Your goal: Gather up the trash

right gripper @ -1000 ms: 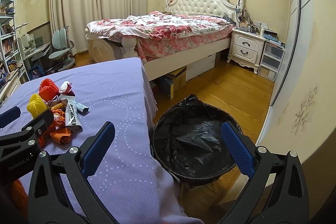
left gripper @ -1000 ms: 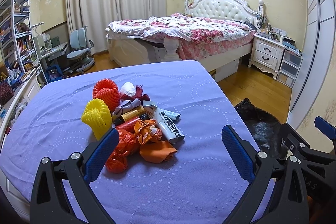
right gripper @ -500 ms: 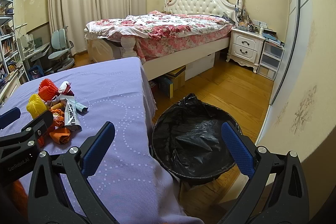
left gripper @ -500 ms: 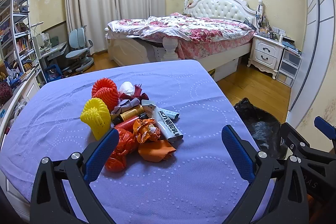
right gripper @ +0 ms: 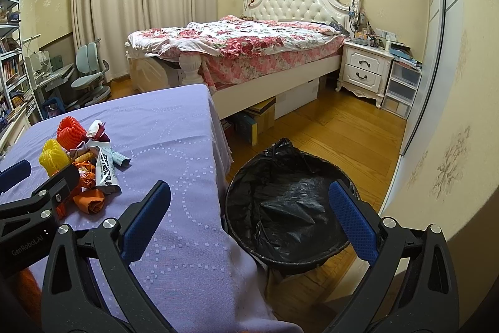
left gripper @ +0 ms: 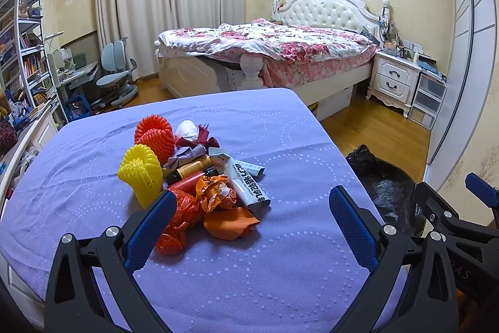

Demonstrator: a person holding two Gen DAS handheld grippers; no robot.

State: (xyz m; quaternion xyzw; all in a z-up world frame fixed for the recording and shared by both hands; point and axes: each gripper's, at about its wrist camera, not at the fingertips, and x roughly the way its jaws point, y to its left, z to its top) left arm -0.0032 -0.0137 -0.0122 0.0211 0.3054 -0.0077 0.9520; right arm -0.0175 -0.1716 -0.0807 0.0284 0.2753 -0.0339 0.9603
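The trash (left gripper: 199, 173) lies in a loose heap on the purple cloth (left gripper: 280, 270) of the table, ahead and a little left of my left gripper (left gripper: 249, 223), whose jaws stand wide apart and hold nothing. My right gripper (right gripper: 249, 220) is spread just as wide and empty, aimed past the table's edge at the bin with its black liner (right gripper: 287, 208) on the floor.

Most of this looks light and yielding, I judge: the yellow foam net (left gripper: 142, 173) and the orange foam net (left gripper: 155, 135) should squash under my pads and spring back, so I would close across the ribbed body, not the rim. The crumpled orange wrappers (left gripper: 199, 208) are thin and likely slippery; a pinch on a bunched fold should grip better than one on a flat flap. The white tube (left gripper: 246, 186) seems stiffer, and I would take it across its middle. The small brown bottle (left gripper: 190, 169) is half buried and may be the heaviest piece.

My left camera shows the heap close enough to tell pieces apart, but only a sliver of the liner. My right camera shows the whole open mouth of the bin, which looks empty, and how close it stands to the table's side, while the heap there is small and partly hidden behind my left gripper.
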